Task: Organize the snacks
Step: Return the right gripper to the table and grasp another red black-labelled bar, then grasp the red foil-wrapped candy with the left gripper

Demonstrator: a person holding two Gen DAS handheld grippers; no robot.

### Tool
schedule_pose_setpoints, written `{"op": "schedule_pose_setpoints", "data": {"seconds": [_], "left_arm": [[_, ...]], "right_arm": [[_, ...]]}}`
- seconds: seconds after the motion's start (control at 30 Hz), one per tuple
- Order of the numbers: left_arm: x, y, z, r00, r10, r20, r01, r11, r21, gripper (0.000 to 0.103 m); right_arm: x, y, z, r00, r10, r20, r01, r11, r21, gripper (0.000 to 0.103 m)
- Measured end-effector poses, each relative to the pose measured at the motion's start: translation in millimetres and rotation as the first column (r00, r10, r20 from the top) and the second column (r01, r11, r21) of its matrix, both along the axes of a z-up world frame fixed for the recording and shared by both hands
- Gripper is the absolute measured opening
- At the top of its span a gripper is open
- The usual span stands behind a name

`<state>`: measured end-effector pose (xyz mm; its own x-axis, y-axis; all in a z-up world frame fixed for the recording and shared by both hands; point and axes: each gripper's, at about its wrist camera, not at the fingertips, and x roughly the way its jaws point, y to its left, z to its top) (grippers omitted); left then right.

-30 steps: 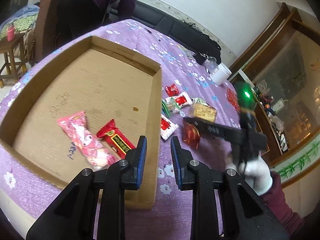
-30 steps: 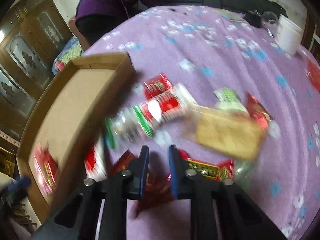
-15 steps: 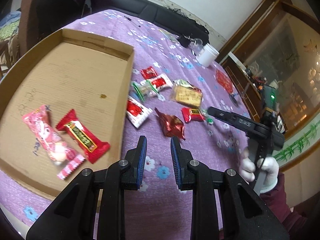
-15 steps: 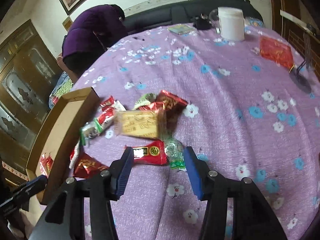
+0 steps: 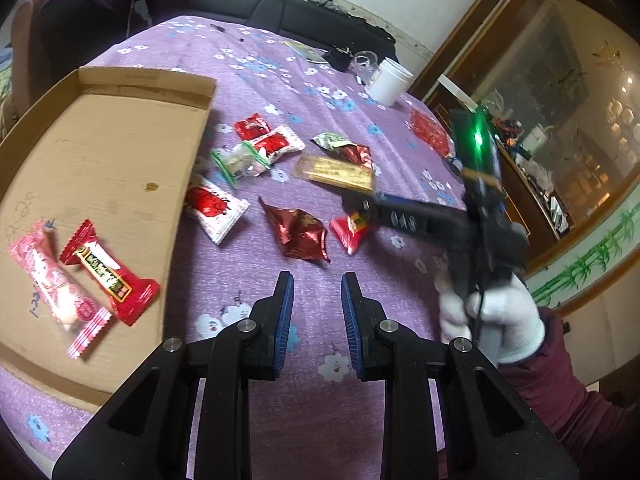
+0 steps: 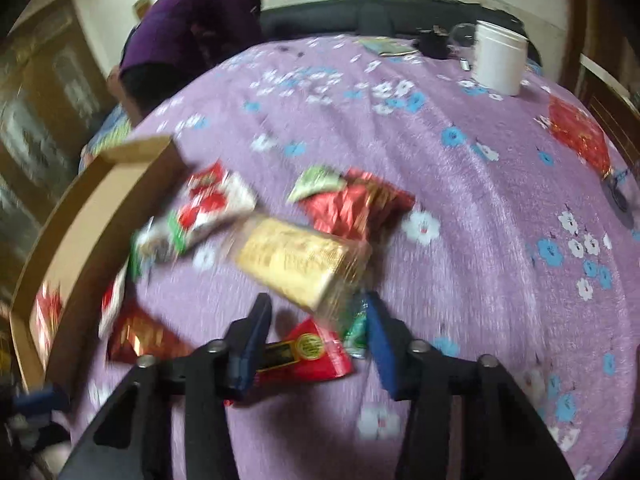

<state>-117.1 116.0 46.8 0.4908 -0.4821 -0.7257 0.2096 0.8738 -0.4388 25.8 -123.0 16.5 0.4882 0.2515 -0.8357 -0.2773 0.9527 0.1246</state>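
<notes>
**Snack sort under way on purple tabletop**

Two handheld grippers are working over a flower-print purple tabletop (image 5: 304, 92), w/ a shallow cardboard tray (image 5: 120, 152) as the landmark. Inside the tray, near its front edge, a pink wrapped snack (image 5: 52, 280) and a red bar w/ a dark label (image 5: 108, 272) are lying side by side. Just outside the tray's right wall a white-and-red packet (image 5: 214, 208) is sitting, w/ a clear green-edged packet (image 5: 240, 162) and another white-and-red pack (image 5: 276, 144) a bit farther from the wall. A dark red foil pouch (image 5: 298, 234) is lying farther out, and a gold-labelled bar (image 5: 336, 170) beyond that.

The left gripper (image 5: 316, 308) is hovering over bare cloth just right of the tray's front corner, jaws narrowly parted and holding nothing. The right gripper (image 6: 316, 340), held in a white-gloved hand (image 5: 492, 316), is reaching in well right of the tray; its jaws are spread wide, straddling a small red packet (image 6: 308, 354) w/o visibly clamping it; the right wrist view is motion-blurred. A white tub (image 5: 388, 82) is standing at the far side, well away from the tray.
</notes>
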Motion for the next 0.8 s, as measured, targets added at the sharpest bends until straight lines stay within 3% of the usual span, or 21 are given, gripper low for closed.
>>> {"op": "schedule_pose_setpoints", "data": {"seconds": [0.17, 0.27, 0.33, 0.43, 0.6, 0.67, 0.73, 0.8], "left_arm": [[7, -8, -5, 1.000, -0.023, -0.012, 0.023, 1.000, -0.005, 0.023], [12, -9, -9, 0.999, -0.021, -0.032, 0.019, 0.999, -0.041, 0.023], [18, -8, -11, 0.999, -0.011, -0.046, 0.008, 0.998, -0.068, 0.023], [25, -4, -14, 0.998, 0.020, -0.067, -0.027, 0.994, -0.104, 0.023], [34, 8, -15, 0.992, 0.091, -0.088, -0.104, 0.983, -0.152, 0.023], [38, 11, -14, 0.989, 0.117, -0.088, -0.129, 0.982, -0.137, 0.023], [43, 9, -12, 0.988, 0.127, -0.085, -0.136, 0.983, -0.119, 0.023], [49, 6, -13, 0.988, 0.131, -0.080, -0.139, 0.985, -0.102, 0.023]], "right_arm": [[-29, -9, -2, 0.998, 0.062, -0.009, -0.063, 0.989, -0.132, 0.050], [-33, -33, 2, 0.999, 0.009, -0.039, -0.011, 0.998, -0.057, 0.054], [-38, -42, 8, 1.000, 0.025, -0.019, -0.024, 0.999, 0.031, 0.059], [-44, -37, 15, 0.995, 0.093, 0.020, -0.094, 0.992, 0.084, 0.068], [-45, -4, 6, 0.979, 0.200, 0.032, -0.201, 0.979, 0.029, 0.067], [-47, 7, -2, 0.975, 0.222, 0.021, -0.222, 0.975, -0.014, 0.057], [-51, 11, -3, 0.973, 0.225, 0.059, -0.220, 0.973, -0.074, 0.033], [-51, 6, -3, 0.975, 0.212, 0.058, -0.210, 0.977, -0.044, 0.033]]}}
